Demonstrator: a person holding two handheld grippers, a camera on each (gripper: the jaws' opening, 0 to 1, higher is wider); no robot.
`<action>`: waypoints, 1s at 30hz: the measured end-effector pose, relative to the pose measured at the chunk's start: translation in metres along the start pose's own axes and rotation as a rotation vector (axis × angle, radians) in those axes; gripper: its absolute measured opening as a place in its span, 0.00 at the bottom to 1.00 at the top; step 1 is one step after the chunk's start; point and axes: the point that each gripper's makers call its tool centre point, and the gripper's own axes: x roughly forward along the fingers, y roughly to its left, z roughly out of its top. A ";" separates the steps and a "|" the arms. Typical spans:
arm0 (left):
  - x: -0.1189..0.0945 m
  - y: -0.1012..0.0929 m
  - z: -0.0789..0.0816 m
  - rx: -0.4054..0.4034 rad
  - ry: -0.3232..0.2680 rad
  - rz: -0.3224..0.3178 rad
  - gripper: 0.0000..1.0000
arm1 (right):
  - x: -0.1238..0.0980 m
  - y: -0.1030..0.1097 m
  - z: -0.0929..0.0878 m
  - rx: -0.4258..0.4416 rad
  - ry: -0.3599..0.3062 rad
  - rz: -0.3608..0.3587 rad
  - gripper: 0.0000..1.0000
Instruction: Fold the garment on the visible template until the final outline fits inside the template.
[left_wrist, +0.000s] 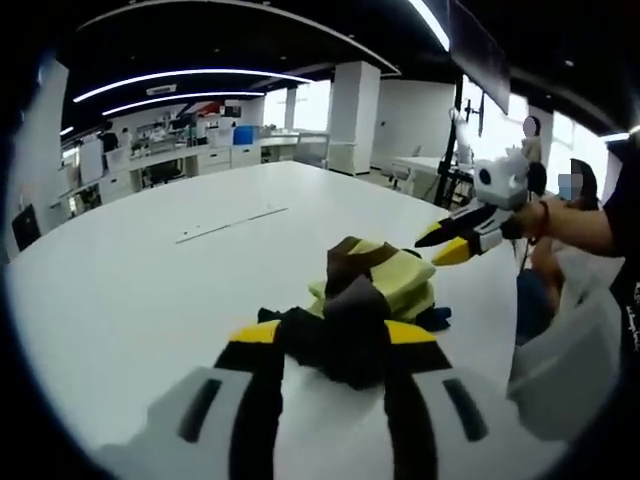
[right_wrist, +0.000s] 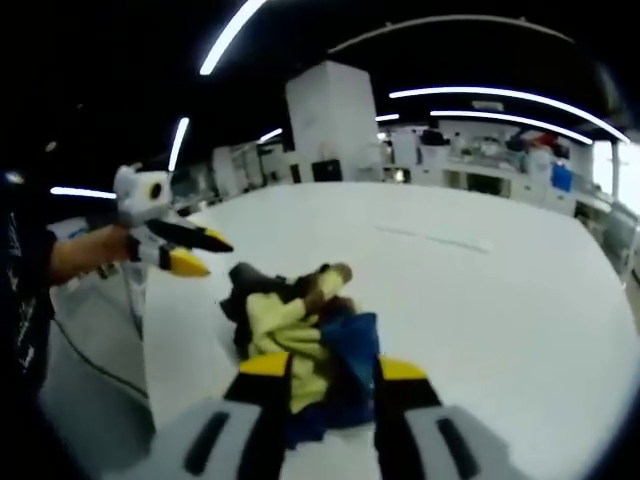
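A crumpled garment (left_wrist: 385, 280) in pale yellow, brown and dark blue lies in a heap on the white table (left_wrist: 150, 270). My left gripper (left_wrist: 332, 332) points at it with its yellow-tipped jaws wide apart, and dark cloth shows in the gap. The right gripper (left_wrist: 432, 249) hangs just right of the heap, jaws slightly parted, nothing in them. In the right gripper view the garment (right_wrist: 290, 320) sits ahead of my right gripper (right_wrist: 332, 367), whose jaws stand apart. The left gripper (right_wrist: 212, 257) hovers off the heap's left, open. A thin marked line (left_wrist: 230, 222) crosses the table beyond.
A person's forearm (left_wrist: 580, 220) holds the right gripper at the table's right side. The table edge (right_wrist: 145, 300) runs close to the heap on the left of the right gripper view. Desks and a white pillar (left_wrist: 355, 115) stand far behind.
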 end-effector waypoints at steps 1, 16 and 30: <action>0.002 0.000 0.000 -0.002 0.003 -0.006 0.31 | 0.001 0.001 0.001 -0.003 0.001 0.004 0.26; 0.029 -0.005 -0.020 -0.076 0.081 -0.097 0.05 | 0.016 0.006 -0.002 -0.078 0.051 0.019 0.00; 0.017 -0.002 -0.006 0.050 0.077 -0.039 0.00 | 0.005 0.003 0.016 -0.089 0.033 0.008 0.00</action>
